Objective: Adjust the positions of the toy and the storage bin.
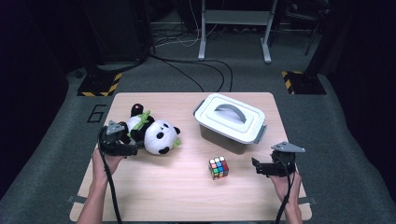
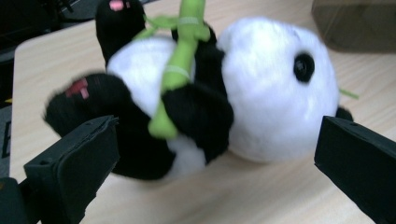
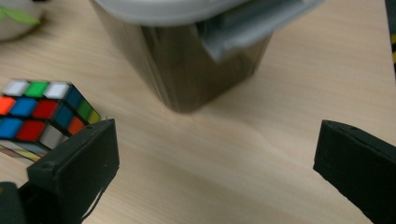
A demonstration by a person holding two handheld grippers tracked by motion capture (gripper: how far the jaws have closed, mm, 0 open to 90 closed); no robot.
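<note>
Keeping both jaws wide and empty, we aim the left gripper [image 1: 133, 148] at the plush panda [image 1: 152, 131] and the right gripper [image 1: 256, 166] toward the puzzle cube [image 1: 218, 167], ready for picking.

Black-and-white plush panda [image 1: 156, 134] hugging a lime-green bamboo stalk [image 2: 176, 74] with pink paw pads, multicoloured puzzle cube [image 1: 218, 167] on black, and my smoky-dark storage box [image 1: 229, 122] with its pale grey lid, all on light woodgrain.

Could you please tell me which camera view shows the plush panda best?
The left gripper view: the plush panda lies close up, bamboo stalk included. The high view shows it small, whole, by the left gripper. The right gripper view catches just a blurred edge of it.
</note>
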